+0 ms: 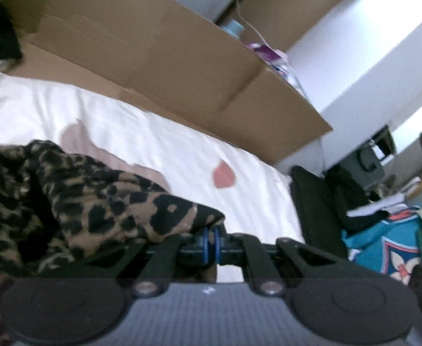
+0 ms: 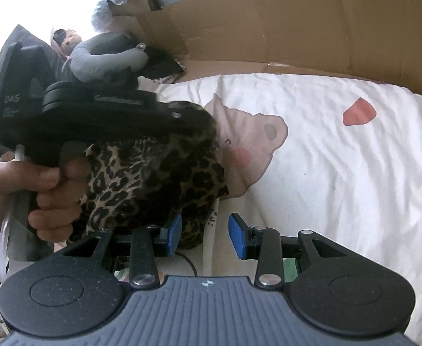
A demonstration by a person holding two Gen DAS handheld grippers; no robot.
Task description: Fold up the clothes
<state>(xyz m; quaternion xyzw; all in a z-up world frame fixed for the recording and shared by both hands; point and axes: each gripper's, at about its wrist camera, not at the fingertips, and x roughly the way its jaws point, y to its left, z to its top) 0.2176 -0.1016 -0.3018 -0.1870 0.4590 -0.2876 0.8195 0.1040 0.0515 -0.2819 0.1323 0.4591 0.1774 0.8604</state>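
Observation:
A leopard-print garment (image 1: 95, 201) hangs bunched over the white bed sheet (image 1: 153, 144). My left gripper (image 1: 212, 240) is shut on one edge of it, the blue pads nearly touching with the cloth pinched at their tips. In the right wrist view a hand (image 2: 46, 190) holds the left gripper's black body (image 2: 95, 109) at the left, and the leopard garment (image 2: 153, 178) droops below it. My right gripper (image 2: 205, 233) stands open just in front of the garment's lower edge. Only the sheet (image 2: 326, 173) shows between its blue pads (image 2: 173, 230).
A long cardboard box (image 1: 153, 57) runs along the far side of the bed. A grey plush toy (image 2: 107, 54) and dark cloth lie near the pillow end. Past the bed's foot are a black bag (image 1: 312, 201) and a teal patterned cloth (image 1: 384, 245).

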